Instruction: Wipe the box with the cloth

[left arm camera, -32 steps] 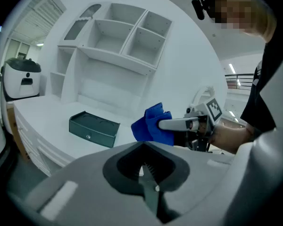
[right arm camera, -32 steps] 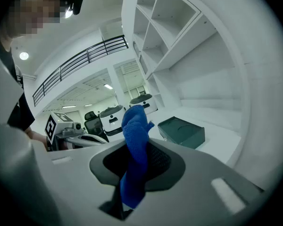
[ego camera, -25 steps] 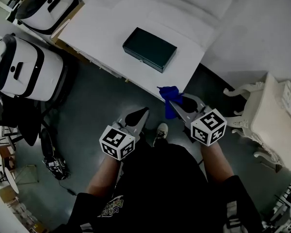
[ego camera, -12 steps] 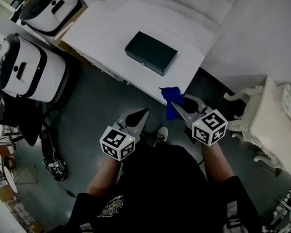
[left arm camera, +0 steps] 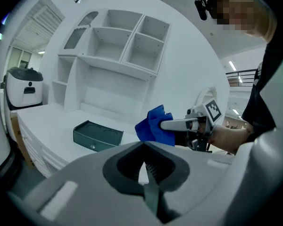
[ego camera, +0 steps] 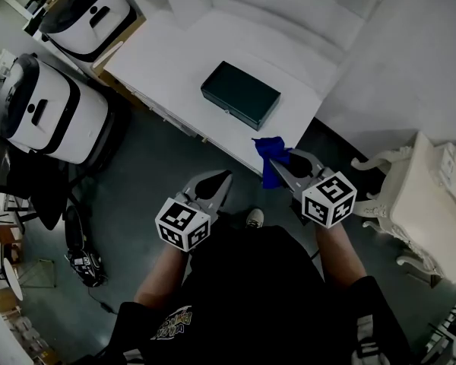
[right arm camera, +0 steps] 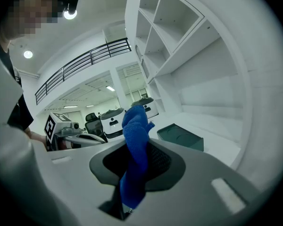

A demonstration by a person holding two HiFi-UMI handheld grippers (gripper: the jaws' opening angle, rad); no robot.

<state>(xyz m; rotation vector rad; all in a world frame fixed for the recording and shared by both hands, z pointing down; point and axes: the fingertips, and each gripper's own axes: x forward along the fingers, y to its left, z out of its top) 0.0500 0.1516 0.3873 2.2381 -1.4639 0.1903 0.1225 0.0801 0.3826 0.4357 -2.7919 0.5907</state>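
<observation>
The right gripper (ego camera: 280, 160) is reaching forward at the tabletop's near right corner, its jaws clenching the blue cloth (ego camera: 268, 152), which is bunching above them and hanging below, well apart from the box (ego camera: 241, 95). The box is lying flat on the white table (ego camera: 167, 55), in from the right edge and toward that same corner. The left gripper (ego camera: 219, 182) is hovering off the near edge, its jaws pressing together on nothing, with its forearm (ego camera: 163, 261) staying close in front of the body.
</observation>
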